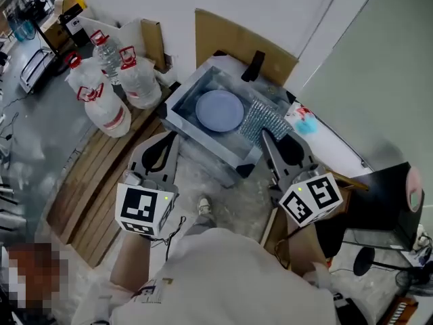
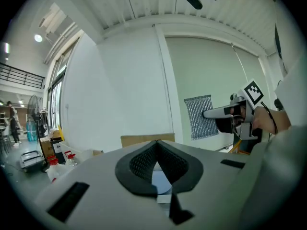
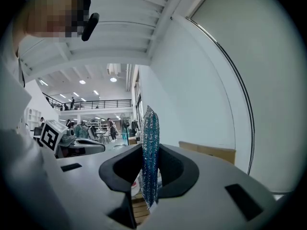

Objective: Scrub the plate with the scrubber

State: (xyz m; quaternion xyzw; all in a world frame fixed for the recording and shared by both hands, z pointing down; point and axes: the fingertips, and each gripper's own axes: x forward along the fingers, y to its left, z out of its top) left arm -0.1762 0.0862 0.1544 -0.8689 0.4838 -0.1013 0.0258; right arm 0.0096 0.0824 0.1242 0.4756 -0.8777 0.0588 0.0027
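In a basin [image 1: 177,116] the plate [image 1: 219,110], right hand-held gripper [image 1: 266,136] pinching mesh scrubber [image 1: 262,119], left hand-held gripper [image 1: 172,138] pressed together, bottles [image 1: 139,81] beside

1. Plate [image 1: 219,110], frame centre: plain pale blue, unpatterned.
2. Scrubber [image 1: 262,120], right of the plate: silver metallic mesh with a fine glittering weave. It looks blue-tinged in the right gripper view.
3. Basin [image 1: 203,143]: grey walls.
4. Left gripper [image 1: 172,139] and right gripper [image 1: 267,139]: light grey bodies with black lattice-textured pads.
5. Marker cubes [image 1: 144,210]: white with black square patterns.
6. Bottles [image 1: 139,80], upper left: clear, with red caps and red-and-white labels.
7. Cardboard sheet [image 1: 230,36], top centre: plain brown.
8. Slats [image 1: 101,181], lower left: brown wood grain.
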